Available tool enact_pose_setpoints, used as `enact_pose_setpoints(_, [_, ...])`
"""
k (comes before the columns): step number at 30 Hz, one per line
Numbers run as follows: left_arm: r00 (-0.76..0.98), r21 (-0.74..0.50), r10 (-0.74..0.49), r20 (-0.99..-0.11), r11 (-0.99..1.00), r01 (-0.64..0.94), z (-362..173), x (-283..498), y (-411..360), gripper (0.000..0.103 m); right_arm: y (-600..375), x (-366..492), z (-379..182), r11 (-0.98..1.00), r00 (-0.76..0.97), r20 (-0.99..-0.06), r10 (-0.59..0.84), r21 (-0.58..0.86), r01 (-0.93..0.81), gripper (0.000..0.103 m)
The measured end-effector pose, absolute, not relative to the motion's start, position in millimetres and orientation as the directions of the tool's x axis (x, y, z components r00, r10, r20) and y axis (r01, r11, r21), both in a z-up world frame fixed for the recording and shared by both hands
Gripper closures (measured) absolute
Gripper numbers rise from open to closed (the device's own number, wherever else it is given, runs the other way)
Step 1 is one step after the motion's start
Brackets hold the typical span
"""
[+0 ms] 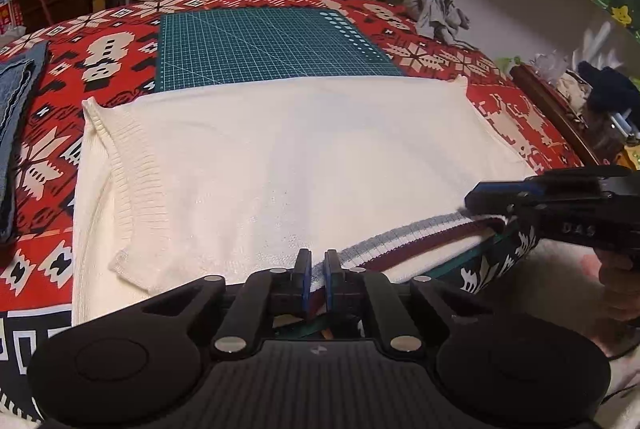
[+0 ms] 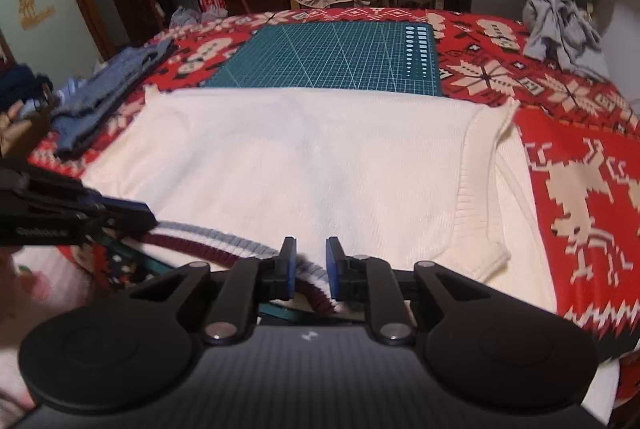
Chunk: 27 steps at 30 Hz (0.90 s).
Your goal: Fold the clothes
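Sweater (image 1: 280, 157), cream knit, lies flat on the red patterned cloth (image 1: 112, 29), far edge over the green cutting mat (image 1: 272, 45). Both sleeves look already folded in over the body; the striped hem (image 1: 400, 241) (grey, maroon) runs along the near edge.

Step, as I read it: bottom-to-top fold, pickup at the hem. Both grippers sit on that hem, left gripper (image 1: 318, 273) toward one end, right gripper (image 2: 312, 269) toward the other.

Left: jaws only slightly apart, hem rib runs between the pads. Can't tell whether the pads actually press it; looks loose, small gaps either side.

Right: similar narrow gap, hem bunched between the pads and curling down past them. Pads look close to the knit but a firm pinch isn't clear.

Next move needs: both pinches confirmed on the full hem thickness, then lift together and carry the hem toward the far edge at even height so the fold line stays straight.

Risk: a loose left grip drops its corner and skews the fold.

Jeans (image 1: 16, 101) stacked at the side, clear of the path.
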<state>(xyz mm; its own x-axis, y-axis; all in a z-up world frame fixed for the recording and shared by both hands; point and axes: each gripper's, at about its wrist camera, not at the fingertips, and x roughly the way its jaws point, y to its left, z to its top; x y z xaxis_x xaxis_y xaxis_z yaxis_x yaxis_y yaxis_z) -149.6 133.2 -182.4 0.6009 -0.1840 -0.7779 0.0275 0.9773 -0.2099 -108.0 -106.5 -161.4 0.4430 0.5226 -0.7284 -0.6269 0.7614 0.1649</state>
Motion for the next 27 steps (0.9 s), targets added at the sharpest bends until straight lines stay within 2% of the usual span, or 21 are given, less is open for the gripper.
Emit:
enact_pose_setpoints(2, [0.612, -0.214, -0.184, -0.769, 0.976, 0.024, -178.0, -145.5, 128.0, 0.076, -109.2, -106.4, -155.3, 0.771, 0.462, -0.715, 0.526, 0.171, -0.614, 0.084])
enact_pose_setpoints(3, [0.620, -0.203, -0.175, -0.765, 0.979, 0.025, -175.4, -142.6, 123.9, 0.075, -107.7, -105.5, -152.6, 0.775, 0.478, -0.706, 0.522, 0.158, -0.612, 0.081])
enact_pose_setpoints(5, [0.637, -0.169, -0.143, -0.758, 0.985, 0.021, -171.6, -135.7, 115.7, 0.071, -102.5, -103.2, -148.4, 0.781, 0.512, -0.691, 0.510, 0.123, -0.612, 0.068])
enact_pose_setpoints(6, [0.643, -0.151, -0.124, -0.755, 0.988, 0.013, -171.1, -131.6, 112.2, 0.066, -98.2, -101.7, -149.1, 0.785, 0.529, -0.687, 0.498, 0.098, -0.611, 0.062])
enact_pose_setpoints(10, [0.641, -0.070, -0.037, -0.766, 0.997, -0.025, -182.0, -119.8, 102.3, 0.050, -81.1, -96.4, -161.0, 0.799, 0.576, -0.692, 0.435, 0.002, -0.601, 0.050])
enact_pose_setpoints(13, [0.642, -0.034, -0.017, -0.767, 0.999, -0.015, -191.4, -122.0, 96.1, 0.035, -74.4, -95.1, -177.2, 0.806, 0.572, -0.723, 0.388, -0.035, -0.590, 0.043])
enact_pose_setpoints(14, [0.637, -0.033, -0.023, -0.770, 0.999, -0.004, -192.9, -123.0, 93.2, 0.022, -75.2, -97.1, -179.3, 0.808, 0.579, -0.717, 0.389, -0.036, -0.587, 0.041])
enact_pose_setpoints(15, [0.633, -0.031, -0.026, -0.774, 1.000, 0.003, -194.4, -122.9, 91.5, 0.016, -76.3, -98.3, -180.7, 0.809, 0.575, -0.717, 0.394, -0.027, -0.587, 0.030])
enact_pose_setpoints(16, [0.630, -0.027, -0.025, -0.776, 1.000, 0.006, -195.5, -122.6, 90.5, 0.015, -77.8, -98.1, -182.3, 0.812, 0.567, -0.723, 0.395, -0.014, -0.583, 0.024])
enact_pose_setpoints(21, [0.622, -0.027, -0.034, -0.782, 0.999, 0.020, -196.8, -122.0, 88.3, 0.008, -86.7, -94.8, -185.9, 0.841, 0.575, -0.730, 0.369, -0.002, -0.541, 0.012])
enact_pose_setpoints(27, [0.658, -0.022, -0.038, -0.752, 0.999, 0.032, -198.5, -127.8, 88.9, 0.008, -89.3, -97.7, -189.2, 0.841, 0.591, -0.713, 0.377, -0.004, -0.542, 0.009])
